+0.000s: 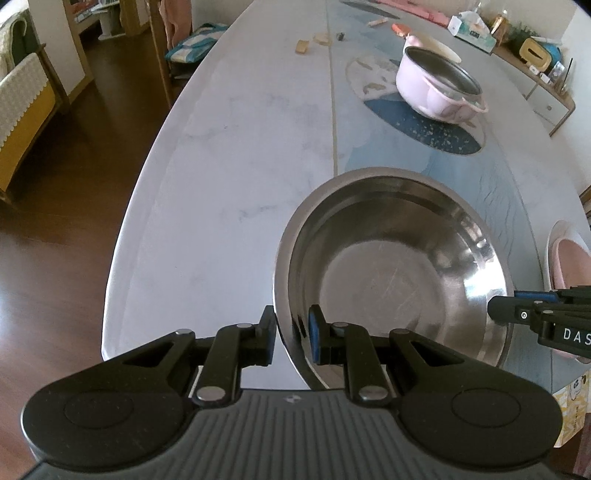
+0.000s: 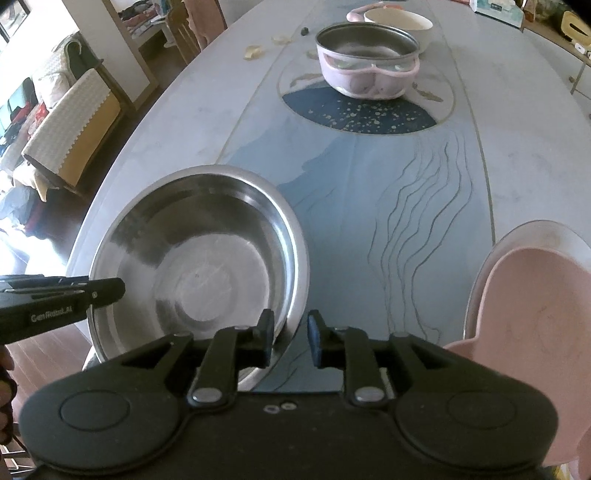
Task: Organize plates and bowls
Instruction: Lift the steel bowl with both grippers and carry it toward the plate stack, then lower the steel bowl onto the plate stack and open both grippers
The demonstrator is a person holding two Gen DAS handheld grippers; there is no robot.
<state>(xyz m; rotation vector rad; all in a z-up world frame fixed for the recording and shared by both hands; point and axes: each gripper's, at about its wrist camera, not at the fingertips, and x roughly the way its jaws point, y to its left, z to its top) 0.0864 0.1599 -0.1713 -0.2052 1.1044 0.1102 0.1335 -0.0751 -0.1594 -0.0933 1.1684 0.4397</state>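
A wide steel bowl [image 1: 391, 266] [image 2: 199, 258] sits on the table [image 1: 221, 177] near its front edge. My left gripper [image 1: 291, 332] straddles the bowl's near left rim, one pad outside and the blue pad inside, shut on the wall. It shows in the right wrist view as a black tip [image 2: 110, 288] at the bowl's left rim. My right gripper [image 2: 291, 339] has the bowl's right rim between its fingers, with a gap showing beside the outer blue pad. From the left wrist view its tip [image 1: 495, 308] lies at the right rim.
A pink dish [image 2: 535, 306] rests on a pale plate [image 2: 554, 232] right of the bowl. Farther back stand a pink pot [image 2: 369, 62] [image 1: 436, 85] and a cream bowl [image 2: 399, 18]. Small bits lie at the far end. Chairs stand left, a sideboard [image 1: 546, 99] right.
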